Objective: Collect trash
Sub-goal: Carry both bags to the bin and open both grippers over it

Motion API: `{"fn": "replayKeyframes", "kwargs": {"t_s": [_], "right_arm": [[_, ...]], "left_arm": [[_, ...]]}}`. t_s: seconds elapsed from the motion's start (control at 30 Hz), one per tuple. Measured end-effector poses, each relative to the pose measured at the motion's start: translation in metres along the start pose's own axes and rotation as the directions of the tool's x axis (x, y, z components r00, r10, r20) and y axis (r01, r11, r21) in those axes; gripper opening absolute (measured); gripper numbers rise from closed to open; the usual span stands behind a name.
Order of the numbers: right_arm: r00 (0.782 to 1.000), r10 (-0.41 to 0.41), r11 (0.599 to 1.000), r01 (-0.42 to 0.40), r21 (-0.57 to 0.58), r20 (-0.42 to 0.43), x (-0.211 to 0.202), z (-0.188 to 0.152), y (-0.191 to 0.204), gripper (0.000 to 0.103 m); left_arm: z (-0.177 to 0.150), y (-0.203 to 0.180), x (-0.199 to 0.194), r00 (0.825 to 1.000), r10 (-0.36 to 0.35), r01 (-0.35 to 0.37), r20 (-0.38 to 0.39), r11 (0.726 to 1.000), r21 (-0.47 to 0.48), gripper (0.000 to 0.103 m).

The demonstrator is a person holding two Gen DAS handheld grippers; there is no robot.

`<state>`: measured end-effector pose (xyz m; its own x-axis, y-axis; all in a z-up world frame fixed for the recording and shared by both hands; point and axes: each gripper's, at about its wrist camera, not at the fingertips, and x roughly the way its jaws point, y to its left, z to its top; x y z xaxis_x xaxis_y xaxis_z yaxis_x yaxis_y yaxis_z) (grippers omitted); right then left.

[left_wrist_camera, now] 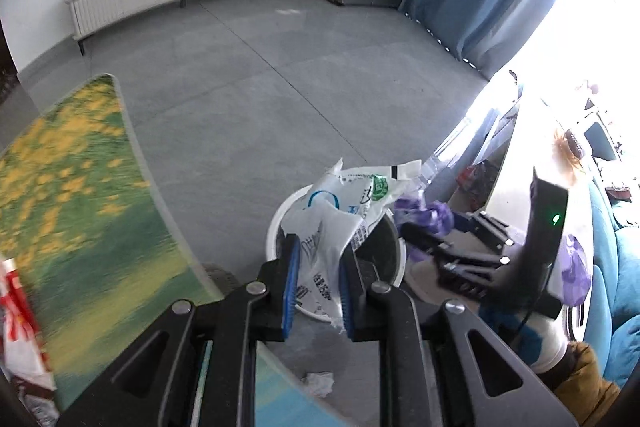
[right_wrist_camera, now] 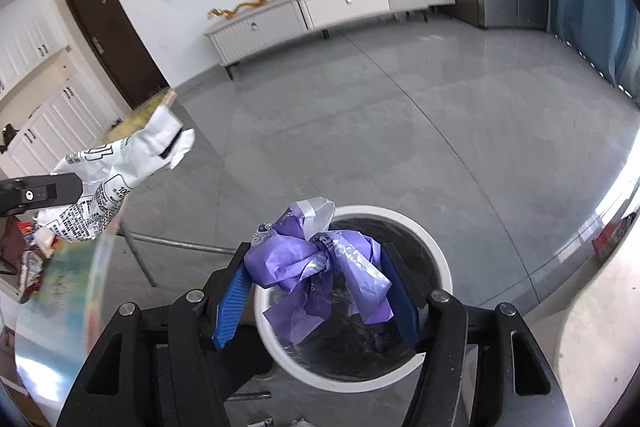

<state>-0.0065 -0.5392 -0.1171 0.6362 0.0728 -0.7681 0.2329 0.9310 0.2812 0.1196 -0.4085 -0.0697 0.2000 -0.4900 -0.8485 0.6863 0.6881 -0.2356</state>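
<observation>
My left gripper (left_wrist_camera: 319,287) is shut on a crumpled white plastic wrapper (left_wrist_camera: 340,215) with printed text and holds it over the white round trash bin (left_wrist_camera: 280,219). The wrapper also shows at the left of the right wrist view (right_wrist_camera: 116,167). My right gripper (right_wrist_camera: 316,291) holds a crumpled purple wrapper (right_wrist_camera: 320,263) between its blue pads, right above the bin's (right_wrist_camera: 436,251) dark opening. The right gripper (left_wrist_camera: 436,247) with the purple wrapper (left_wrist_camera: 424,215) shows in the left wrist view, to the right of the bin.
A glass table with a green and yellow flowered top (left_wrist_camera: 80,195) lies to the left, with red and white packets (left_wrist_camera: 20,327) on it. A small white scrap (left_wrist_camera: 318,383) lies on the grey floor. A teal sofa (left_wrist_camera: 616,267) is at the right. A TV cabinet (right_wrist_camera: 332,11) stands far off.
</observation>
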Motion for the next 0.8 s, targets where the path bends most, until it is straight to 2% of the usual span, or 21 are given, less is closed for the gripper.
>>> {"fn": "replayKeyframes", "kwargs": {"t_s": [0.13, 0.17, 0.23, 0.3, 0.4, 0.5, 0.57, 0.7, 0.8], "right_arm": [[0.999, -0.029, 1.000, 0.029, 0.007, -0.043, 0.021, -0.005, -0.008, 0.065], [0.998, -0.040, 0.999, 0.041, 0.009, -0.047, 0.023, -0.006, -0.009, 0.066], [0.997, -0.065, 0.998, 0.065, 0.011, -0.047, 0.025, -0.007, -0.009, 0.074], [0.996, -0.079, 0.997, 0.080, 0.015, -0.043, 0.022, -0.010, -0.009, 0.079], [0.994, -0.104, 0.994, 0.105, 0.011, -0.041, 0.013, -0.014, -0.009, 0.080], [0.994, -0.108, 0.994, 0.108, 0.018, -0.032, 0.001, -0.018, -0.009, 0.080], [0.996, -0.089, 0.996, 0.089, 0.028, -0.006, -0.014, -0.017, -0.006, 0.080], [0.995, -0.068, 0.997, 0.067, 0.024, 0.071, -0.052, -0.007, 0.008, 0.080], [0.988, -0.044, 0.999, 0.043, 0.009, 0.147, -0.083, 0.006, 0.028, 0.080]], "left_arm": [[0.012, -0.010, 0.032, 1.000, -0.011, 0.010, -0.029, 1.000, -0.023, 0.020], [0.014, -0.012, 0.040, 0.999, -0.020, 0.019, -0.036, 0.999, -0.035, 0.023], [0.019, -0.015, 0.051, 0.998, -0.048, 0.046, -0.047, 0.998, -0.053, 0.035], [0.022, -0.015, 0.057, 0.997, -0.059, 0.056, -0.047, 0.997, -0.057, 0.043], [0.023, -0.013, 0.056, 0.996, -0.084, 0.081, -0.035, 0.994, -0.072, 0.045], [0.020, -0.011, 0.040, 0.998, -0.069, 0.069, 0.005, 0.996, -0.061, 0.045], [0.018, -0.008, 0.019, 0.997, -0.047, 0.050, 0.061, 0.997, -0.050, 0.045], [0.014, 0.000, -0.027, 0.985, -0.012, 0.022, 0.172, 0.998, -0.056, 0.045], [0.008, 0.009, -0.060, 0.973, 0.028, -0.016, 0.227, 0.998, -0.056, 0.045]]}}
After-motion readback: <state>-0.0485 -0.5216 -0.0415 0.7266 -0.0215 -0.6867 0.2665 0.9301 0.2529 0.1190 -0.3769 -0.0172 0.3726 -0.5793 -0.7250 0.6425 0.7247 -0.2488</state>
